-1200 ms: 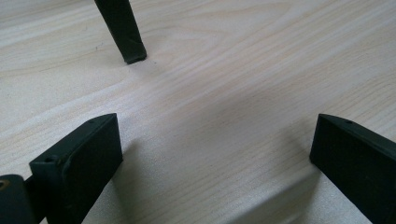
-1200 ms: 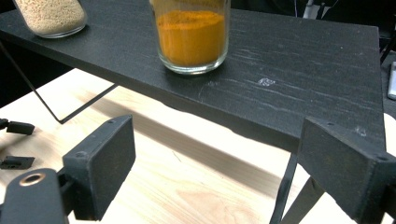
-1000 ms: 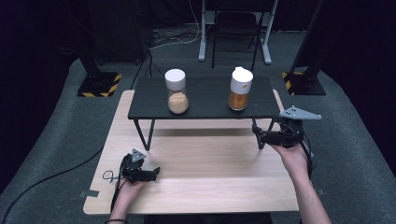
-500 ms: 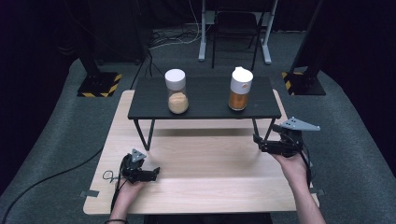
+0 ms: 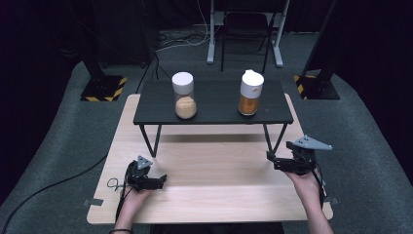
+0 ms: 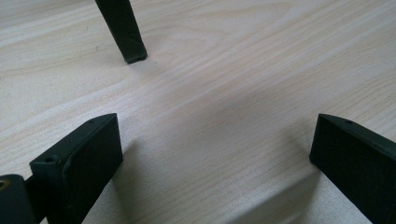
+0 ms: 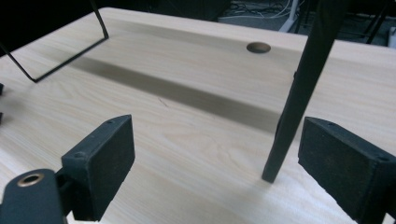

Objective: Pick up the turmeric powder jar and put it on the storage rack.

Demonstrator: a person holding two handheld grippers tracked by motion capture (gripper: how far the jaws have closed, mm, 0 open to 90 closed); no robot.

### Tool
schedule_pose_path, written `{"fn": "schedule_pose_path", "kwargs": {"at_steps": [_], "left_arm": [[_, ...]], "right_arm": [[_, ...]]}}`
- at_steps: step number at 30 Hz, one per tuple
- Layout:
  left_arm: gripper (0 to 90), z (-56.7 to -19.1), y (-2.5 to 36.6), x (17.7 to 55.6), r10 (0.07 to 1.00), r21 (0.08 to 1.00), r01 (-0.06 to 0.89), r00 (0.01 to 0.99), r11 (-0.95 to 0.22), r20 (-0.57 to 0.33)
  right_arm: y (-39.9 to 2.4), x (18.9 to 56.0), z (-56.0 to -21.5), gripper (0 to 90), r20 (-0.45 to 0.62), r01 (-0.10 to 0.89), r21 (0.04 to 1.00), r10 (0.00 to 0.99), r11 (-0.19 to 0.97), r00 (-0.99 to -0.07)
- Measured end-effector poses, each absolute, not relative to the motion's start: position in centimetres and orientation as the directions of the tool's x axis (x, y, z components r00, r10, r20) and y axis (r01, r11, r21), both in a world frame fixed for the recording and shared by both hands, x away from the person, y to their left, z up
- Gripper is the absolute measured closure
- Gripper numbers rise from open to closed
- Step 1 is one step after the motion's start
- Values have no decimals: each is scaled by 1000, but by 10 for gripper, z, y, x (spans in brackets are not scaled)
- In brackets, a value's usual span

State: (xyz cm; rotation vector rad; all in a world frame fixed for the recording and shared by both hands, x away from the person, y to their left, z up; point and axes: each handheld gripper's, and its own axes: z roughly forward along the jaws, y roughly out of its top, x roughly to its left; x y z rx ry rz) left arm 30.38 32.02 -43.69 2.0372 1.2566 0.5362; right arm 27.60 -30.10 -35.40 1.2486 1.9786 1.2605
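Two white-lidded jars stand on a low black stand: one with tan contents on the left, one with orange contents on the right. My left gripper rests low over the wooden table near its front left, open, with bare wood between the jaws. My right gripper hovers by the stand's front right leg, open. Its jaws have just been opening a little. That leg rises ahead of them, nearer the right jaw, and no pad touches it.
The stand's wire leg frame shows at far left in the right gripper view. A round hole sits in the tabletop behind the stand. Black cable trails off the table's left. Equipment bases with yellow-black tape stand on the floor.
My right gripper has sunk toward the tabletop and now sits lower beside the stand's front right leg. The left gripper and both jars have not moved.
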Motion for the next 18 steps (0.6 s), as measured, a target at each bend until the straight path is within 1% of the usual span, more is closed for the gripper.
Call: {"fn": "schedule_pose_path", "kwargs": {"at_steps": [5,10,18], "left_arm": [[19,-437,320,304,892,725,615,451,-310,-2],[20,-437,320,304,893,725,616,449,-308,-2],[19,-437,320,303,894,725,616,449,-308,-2]], "right_arm": [[-300,272,-368,97,62,449,877,888,169,-456],[-301,271,-382,95,60,462,868,885,183,-462],[-305,271,-400,95,70,491,852,890,181,-451]]}}
